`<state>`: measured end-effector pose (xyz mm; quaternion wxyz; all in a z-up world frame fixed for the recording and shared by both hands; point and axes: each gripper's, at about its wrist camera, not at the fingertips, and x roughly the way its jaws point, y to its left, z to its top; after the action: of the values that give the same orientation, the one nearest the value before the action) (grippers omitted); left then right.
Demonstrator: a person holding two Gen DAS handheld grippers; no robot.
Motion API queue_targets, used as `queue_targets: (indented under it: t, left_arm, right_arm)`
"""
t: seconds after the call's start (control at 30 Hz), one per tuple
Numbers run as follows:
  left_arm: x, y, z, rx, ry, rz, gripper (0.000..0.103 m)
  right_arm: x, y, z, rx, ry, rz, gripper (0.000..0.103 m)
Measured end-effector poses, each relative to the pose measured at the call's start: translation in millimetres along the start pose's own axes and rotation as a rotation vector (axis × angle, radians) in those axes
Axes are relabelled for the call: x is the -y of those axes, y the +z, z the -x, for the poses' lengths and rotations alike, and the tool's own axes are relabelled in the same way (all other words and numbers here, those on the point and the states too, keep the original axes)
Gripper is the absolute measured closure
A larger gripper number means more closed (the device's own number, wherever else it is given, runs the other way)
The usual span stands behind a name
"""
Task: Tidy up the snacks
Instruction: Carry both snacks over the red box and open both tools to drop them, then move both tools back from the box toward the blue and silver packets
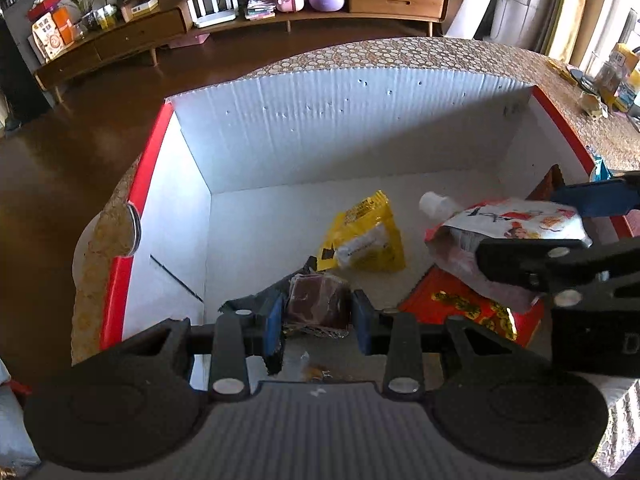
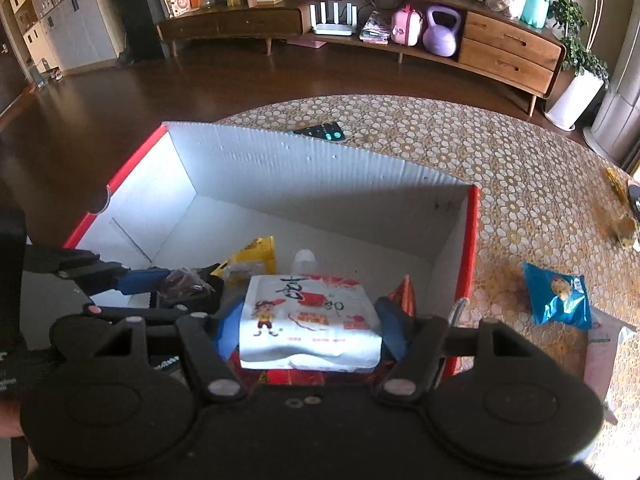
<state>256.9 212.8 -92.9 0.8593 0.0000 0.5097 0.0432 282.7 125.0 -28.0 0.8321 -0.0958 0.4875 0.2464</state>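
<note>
A red-edged white cardboard box (image 1: 304,128) stands on the patterned table; it also shows in the right wrist view (image 2: 320,172). My left gripper (image 1: 318,320) is shut on a dark brown snack pack (image 1: 318,300) inside the box, seen from the right wrist view as well (image 2: 182,282). My right gripper (image 2: 310,326) is shut on a white spouted pouch (image 2: 310,316) over the box's right side; the pouch also shows in the left wrist view (image 1: 504,232). A yellow packet (image 1: 364,236) lies on the box floor. A red packet (image 1: 460,308) lies under the pouch.
A blue snack bag (image 2: 558,298) lies on the table right of the box. A remote control (image 2: 322,131) lies behind the box. Small items (image 2: 624,224) sit at the table's far right edge. A low wooden cabinet (image 2: 360,28) stands across the room.
</note>
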Motion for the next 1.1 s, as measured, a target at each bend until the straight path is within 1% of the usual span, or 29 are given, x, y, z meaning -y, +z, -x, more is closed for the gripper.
queue_targets:
  t: [0.07, 0.1, 0.13, 0.3, 0.4, 0.63, 0.73, 0.87, 0.93, 1.1]
  left_arm:
    - [-0.5, -1.4, 3.9, 0.004, 0.001, 0.014, 0.059]
    - [-2.6, -1.3, 7.0, 0.008, 0.001, 0.020, 0.051]
    - [-2.5, -2.5, 10.1, 0.014, 0.005, 0.027, 0.045]
    - [-4.4, -5.8, 28.0, 0.043, 0.009, 0.046, 0.043]
    - [-6.2, -8.9, 41.8, 0.069, 0.006, 0.065, 0.033]
    - [-4.8, -14.8, 76.2, 0.128, -0.009, 0.086, 0.032]
    - [0.6, -17.3, 90.1, 0.150, -0.009, 0.077, 0.032]
    - [10.8, -21.7, 106.4, 0.173, -0.017, 0.064, 0.032]
    - [17.1, -24.3, 115.0, 0.183, -0.023, 0.054, 0.032]
    - [33.5, -32.2, 136.0, 0.218, -0.026, 0.022, 0.032]
  right_arm:
    - [-1.0, -1.4, 6.9, 0.018, -0.007, 0.012, 0.029]
    - [-1.7, -1.7, 11.1, 0.027, -0.008, 0.018, 0.026]
    - [-1.9, -2.1, 16.1, 0.037, -0.007, 0.021, 0.025]
    - [-2.5, -3.7, 38.7, 0.070, 0.004, 0.025, 0.022]
    - [-2.6, -6.2, 52.9, 0.088, 0.013, 0.028, 0.019]
    - [-2.1, -16.9, 82.8, 0.120, 0.027, 0.038, 0.015]
    - [0.0, -23.4, 94.3, 0.132, 0.029, 0.035, 0.011]
    - [4.7, -32.8, 109.0, 0.143, 0.046, 0.014, 0.010]
    - [6.6, -38.7, 116.0, 0.150, 0.049, 0.010, 0.006]
    - [14.9, -53.6, 133.9, 0.169, 0.047, -0.006, 0.004]
